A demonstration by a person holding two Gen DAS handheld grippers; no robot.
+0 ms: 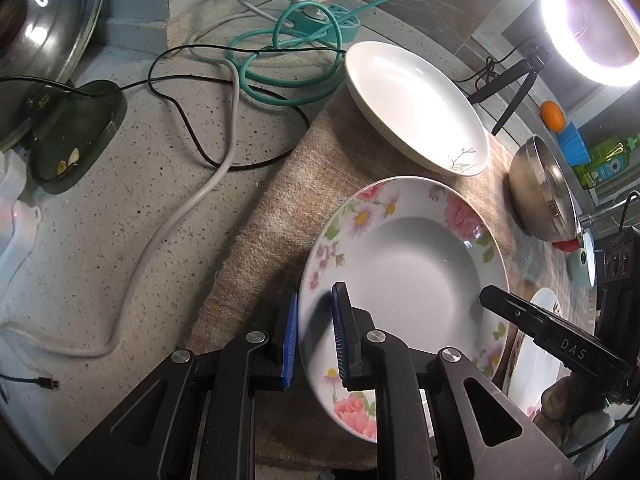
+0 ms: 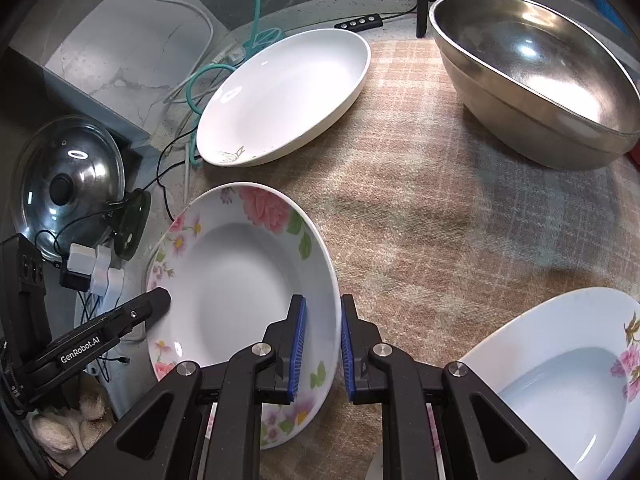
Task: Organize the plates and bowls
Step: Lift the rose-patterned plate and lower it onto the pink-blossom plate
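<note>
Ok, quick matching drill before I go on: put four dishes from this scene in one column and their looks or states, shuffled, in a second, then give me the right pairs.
Things:
1. flowered plate between the two grippers
2. white dish at the back of the mat
3. metal bowl
4. second flowered plate at lower right in the right wrist view

States:
A. plain shiny steel, no pattern
B. pink flowers on the rim, a gripper's fingers on either side of its rim at two opposite spots
C. white, with one small plant sprig near the rim
D. flowered rim, no gripper on it

Pairs: 1-B, 2-C, 3-A, 4-D
</note>
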